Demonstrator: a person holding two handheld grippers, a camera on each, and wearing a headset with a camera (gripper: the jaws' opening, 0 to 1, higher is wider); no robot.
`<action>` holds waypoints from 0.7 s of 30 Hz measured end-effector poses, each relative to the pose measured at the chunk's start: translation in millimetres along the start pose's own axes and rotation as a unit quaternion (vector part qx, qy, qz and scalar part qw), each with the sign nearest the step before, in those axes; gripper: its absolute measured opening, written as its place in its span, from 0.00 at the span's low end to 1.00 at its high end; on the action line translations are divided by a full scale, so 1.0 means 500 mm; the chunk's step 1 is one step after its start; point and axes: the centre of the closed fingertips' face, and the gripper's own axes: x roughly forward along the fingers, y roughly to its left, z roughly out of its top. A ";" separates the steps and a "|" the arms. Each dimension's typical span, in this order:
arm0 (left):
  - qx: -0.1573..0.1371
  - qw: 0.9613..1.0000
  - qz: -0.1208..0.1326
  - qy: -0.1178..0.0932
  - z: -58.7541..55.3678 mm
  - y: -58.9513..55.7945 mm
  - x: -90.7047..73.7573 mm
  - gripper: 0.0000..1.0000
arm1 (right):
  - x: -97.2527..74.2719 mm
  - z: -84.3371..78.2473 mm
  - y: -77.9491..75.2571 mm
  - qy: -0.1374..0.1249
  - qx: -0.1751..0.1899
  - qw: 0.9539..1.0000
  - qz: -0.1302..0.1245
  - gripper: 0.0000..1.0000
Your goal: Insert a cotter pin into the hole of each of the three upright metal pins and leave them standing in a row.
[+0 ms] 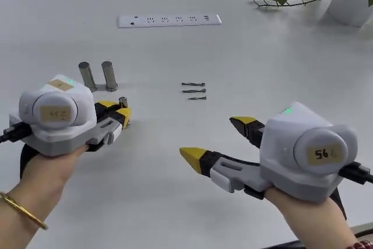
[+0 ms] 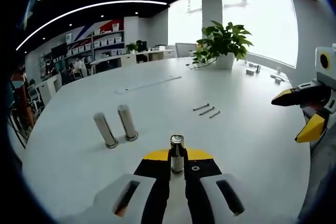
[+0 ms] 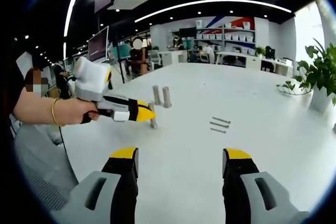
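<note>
Metal pin (image 2: 177,148) clamped in my left tool (image 1: 118,111), right tool (image 3: 180,155) wide open and empty, two more pins (image 1: 109,75) standing nearby, cotter pins (image 1: 193,90) on counter (image 1: 175,144)

Daylight floods through the washed-out bright window (image 2: 254,22) behind the leafy green potted plant (image 2: 223,43). A ceiling light strip (image 3: 210,2) glows overhead. Far from the plant, the upright grey metal pins (image 1: 108,76) throw faint, soft shadows on the matte white tabletop (image 1: 163,202). Both gripper views bend at the edges.
</note>
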 end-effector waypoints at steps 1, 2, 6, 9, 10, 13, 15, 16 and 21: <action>-0.001 1.000 0.000 0.000 -0.001 -0.001 0.000 0.05 | 0.000 0.000 0.000 0.000 0.001 1.000 0.000 0.62; 0.003 1.000 0.001 0.001 -0.004 -0.004 -0.001 0.05 | -0.001 0.000 -0.001 0.000 0.001 1.000 0.000 0.62; 0.006 1.000 0.002 0.004 -0.009 -0.007 -0.002 0.06 | -0.003 0.000 -0.003 -0.001 0.003 1.000 -0.001 0.61; 0.012 1.000 0.001 0.000 -0.009 -0.010 -0.001 0.06 | -0.004 0.002 -0.003 -0.003 0.004 1.000 -0.001 0.61; 0.011 1.000 0.000 -0.001 -0.009 -0.011 -0.001 0.06 | -0.003 0.002 -0.003 -0.003 0.004 1.000 -0.001 0.61; 0.013 1.000 -0.001 -0.002 -0.009 -0.010 -0.001 0.06 | -0.003 0.003 -0.002 -0.004 0.006 1.000 0.000 0.61; 0.017 1.000 -0.001 -0.002 -0.010 -0.010 -0.001 0.06 | -0.002 0.003 -0.002 -0.004 0.006 1.000 0.001 0.61; 0.019 1.000 0.001 -0.002 -0.010 -0.010 -0.002 0.06 | -0.002 0.003 -0.002 -0.003 0.006 1.000 0.001 0.61; 0.025 1.000 0.001 -0.004 -0.010 -0.009 -0.001 0.06 | 0.000 0.004 -0.003 -0.005 0.008 1.000 0.000 0.61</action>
